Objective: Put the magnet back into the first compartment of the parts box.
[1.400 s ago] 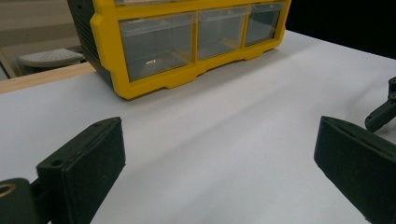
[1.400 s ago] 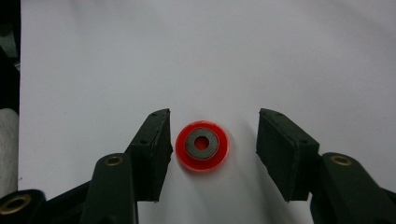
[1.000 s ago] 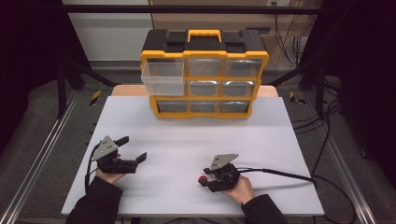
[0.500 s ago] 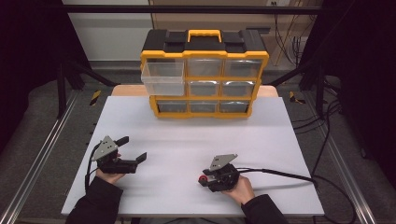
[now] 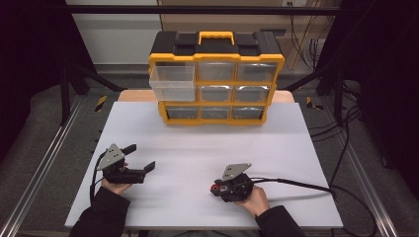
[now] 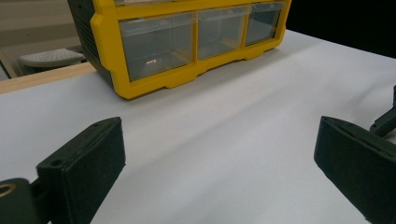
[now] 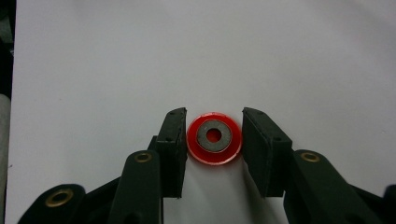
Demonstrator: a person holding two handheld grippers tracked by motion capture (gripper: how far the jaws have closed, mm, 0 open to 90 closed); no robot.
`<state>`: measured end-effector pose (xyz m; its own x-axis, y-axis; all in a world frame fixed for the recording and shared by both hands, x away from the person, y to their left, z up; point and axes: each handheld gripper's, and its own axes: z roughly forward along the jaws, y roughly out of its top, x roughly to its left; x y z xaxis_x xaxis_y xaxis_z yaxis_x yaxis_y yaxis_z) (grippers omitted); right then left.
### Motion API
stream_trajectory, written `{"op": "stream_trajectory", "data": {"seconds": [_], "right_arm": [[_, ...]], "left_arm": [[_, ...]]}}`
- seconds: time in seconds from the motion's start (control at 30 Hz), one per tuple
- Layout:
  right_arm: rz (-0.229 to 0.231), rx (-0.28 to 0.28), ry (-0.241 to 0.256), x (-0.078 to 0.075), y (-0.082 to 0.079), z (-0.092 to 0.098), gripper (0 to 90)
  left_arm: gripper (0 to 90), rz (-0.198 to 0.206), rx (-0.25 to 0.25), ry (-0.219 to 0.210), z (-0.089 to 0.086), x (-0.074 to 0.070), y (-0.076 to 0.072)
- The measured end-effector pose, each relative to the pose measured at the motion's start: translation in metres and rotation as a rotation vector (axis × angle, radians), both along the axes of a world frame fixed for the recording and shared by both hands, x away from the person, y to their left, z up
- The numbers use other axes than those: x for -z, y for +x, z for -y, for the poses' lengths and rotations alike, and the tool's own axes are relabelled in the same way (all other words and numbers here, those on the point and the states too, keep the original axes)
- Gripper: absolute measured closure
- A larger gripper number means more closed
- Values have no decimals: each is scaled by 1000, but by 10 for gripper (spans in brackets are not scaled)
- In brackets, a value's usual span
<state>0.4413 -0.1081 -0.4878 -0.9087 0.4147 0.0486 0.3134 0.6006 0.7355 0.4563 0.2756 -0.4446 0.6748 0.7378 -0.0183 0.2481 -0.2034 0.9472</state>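
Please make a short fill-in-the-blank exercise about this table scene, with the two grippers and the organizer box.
1. The small disc between the jaws of the right gripper is ____ in colour.
2. The frame of the drawer organizer is ____, with a black top.
3. In the high view, one clear drawer on the organizer's ____ side sticks out.
4. The jaws of the left gripper stand wide ____ above the white table.

Missing words: red; yellow; left; open

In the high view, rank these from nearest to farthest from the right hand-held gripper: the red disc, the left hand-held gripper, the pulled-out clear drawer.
1. Red disc: between the right hand-held gripper jaws.
2. Left hand-held gripper: across the white table, near its left edge.
3. Pulled-out clear drawer: far side, organizer's upper left.
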Motion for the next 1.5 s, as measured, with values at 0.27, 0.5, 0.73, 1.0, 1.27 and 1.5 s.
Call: {"op": "stream_trajectory", "data": {"seconds": [0.27, 0.5, 0.73, 1.0, 1.27, 1.5], "right_arm": [[0, -3, 0, 0, 0, 0, 610], [13, -3, 14, -4, 0, 2, 610], [24, -5, 32, -10, -1, 4, 613], [36, -6, 49, -16, -1, 7, 614], [47, -4, 58, -21, -1, 9, 614], [54, -3, 61, -24, -1, 11, 614]], "left_arm": [[15, -2, -1, -1, 0, 0, 0], [15, -2, 1, 0, 0, 0, 0], [15, -1, 2, 3, 0, 0, 0], [15, -2, 2, 3, 0, 0, 0], [16, -2, 2, 4, 1, 0, 0], [15, -2, 2, 4, 1, 0, 0]]}}
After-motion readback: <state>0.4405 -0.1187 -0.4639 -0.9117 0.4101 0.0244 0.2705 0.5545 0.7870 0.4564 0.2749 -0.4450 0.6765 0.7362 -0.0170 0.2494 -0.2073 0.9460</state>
